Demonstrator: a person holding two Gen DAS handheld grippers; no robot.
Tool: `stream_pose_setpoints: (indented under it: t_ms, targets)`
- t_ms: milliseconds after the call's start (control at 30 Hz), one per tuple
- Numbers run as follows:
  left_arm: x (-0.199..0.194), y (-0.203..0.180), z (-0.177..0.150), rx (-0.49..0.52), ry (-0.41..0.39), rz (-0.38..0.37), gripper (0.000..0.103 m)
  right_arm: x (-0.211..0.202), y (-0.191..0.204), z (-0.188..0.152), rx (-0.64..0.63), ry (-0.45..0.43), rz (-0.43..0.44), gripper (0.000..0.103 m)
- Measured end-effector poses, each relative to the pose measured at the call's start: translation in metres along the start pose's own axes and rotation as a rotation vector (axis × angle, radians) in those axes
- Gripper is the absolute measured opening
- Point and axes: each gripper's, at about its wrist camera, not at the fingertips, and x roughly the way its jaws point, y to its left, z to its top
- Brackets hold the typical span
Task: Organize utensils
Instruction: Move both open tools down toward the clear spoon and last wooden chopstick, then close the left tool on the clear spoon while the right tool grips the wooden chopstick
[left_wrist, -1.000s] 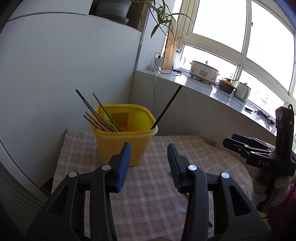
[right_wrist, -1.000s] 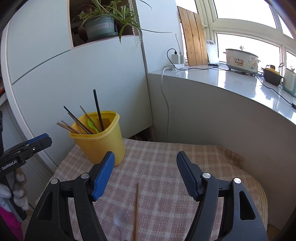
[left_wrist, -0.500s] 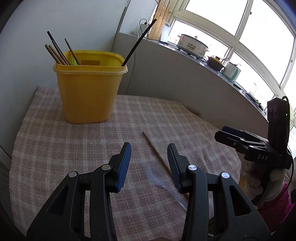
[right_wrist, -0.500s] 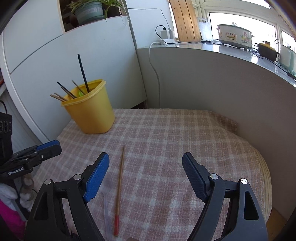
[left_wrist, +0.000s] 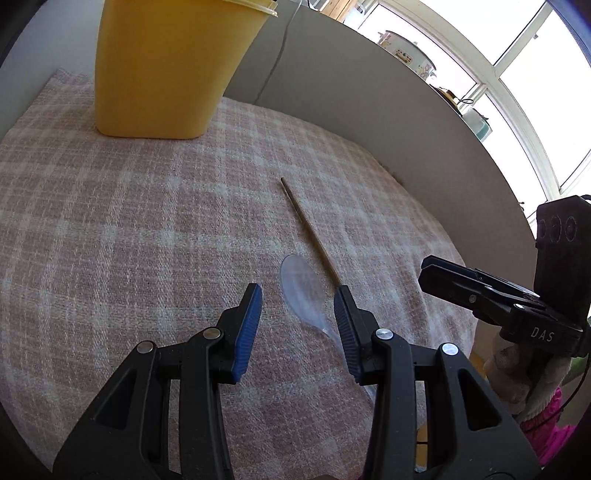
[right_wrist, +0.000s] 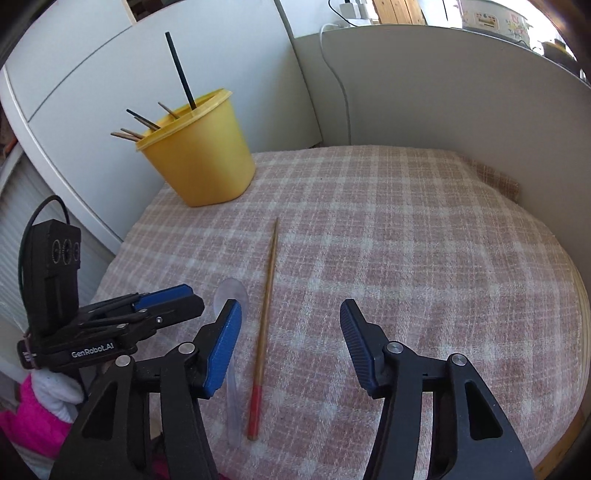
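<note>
The left gripper (left_wrist: 297, 301) is angling down, unclenched, over the clear spoon (left_wrist: 301, 291). The right gripper (right_wrist: 290, 317) is tilting down too, jaws closing, the chopstick (right_wrist: 266, 310) at its eleven o'clock, ungripped.

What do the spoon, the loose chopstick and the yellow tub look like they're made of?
Spoon: likely clear plastic, since the checked cloth shows through it. Chopstick: probably wood or bamboo, matte tan with a red painted end. Yellow tub: looks like smooth, slightly glossy plastic with a thin moulded rim.
</note>
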Motion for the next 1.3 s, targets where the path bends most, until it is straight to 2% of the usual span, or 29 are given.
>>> stream_pose_setpoints:
  t_ms: [67,167,333,467,533,733,833,1033,1200,1300]
  targets:
    - [0.007,0.002,-0.001,-0.022,0.012,-0.011,0.041,0.006,-0.001,-0.002,0.016,0.019,0.015,0.042]
    - [0.012,0.004,-0.001,-0.046,0.011,-0.030,0.041,0.012,-0.003,-0.004,0.029,0.042,0.027,0.036]
    - [0.020,0.005,0.001,-0.066,0.003,-0.055,0.040,0.020,-0.004,-0.004,0.046,0.058,0.029,0.032]
    - [0.029,0.003,0.004,-0.066,0.005,-0.038,0.012,0.024,-0.004,-0.002,0.048,0.065,0.026,0.031]
    - [0.034,0.001,0.009,-0.071,0.005,-0.028,0.005,0.026,-0.003,0.000,0.037,0.073,0.018,0.031]
    - [0.031,0.005,0.009,-0.074,-0.005,-0.022,0.005,0.045,0.004,0.004,0.016,0.118,0.015,0.031]
    - [0.025,0.012,0.008,-0.078,-0.014,-0.012,0.005,0.058,0.009,0.008,-0.002,0.149,0.007,0.024]
    - [0.013,0.025,0.005,-0.094,-0.030,0.005,0.005,0.081,0.020,0.027,-0.022,0.179,-0.004,0.024]
    - [0.005,0.033,0.002,-0.102,-0.042,0.014,0.005,0.100,0.034,0.041,-0.103,0.219,-0.063,0.024]
    - [0.000,0.038,0.001,-0.105,-0.050,0.019,0.005,0.108,0.045,0.044,-0.191,0.239,-0.136,0.013]
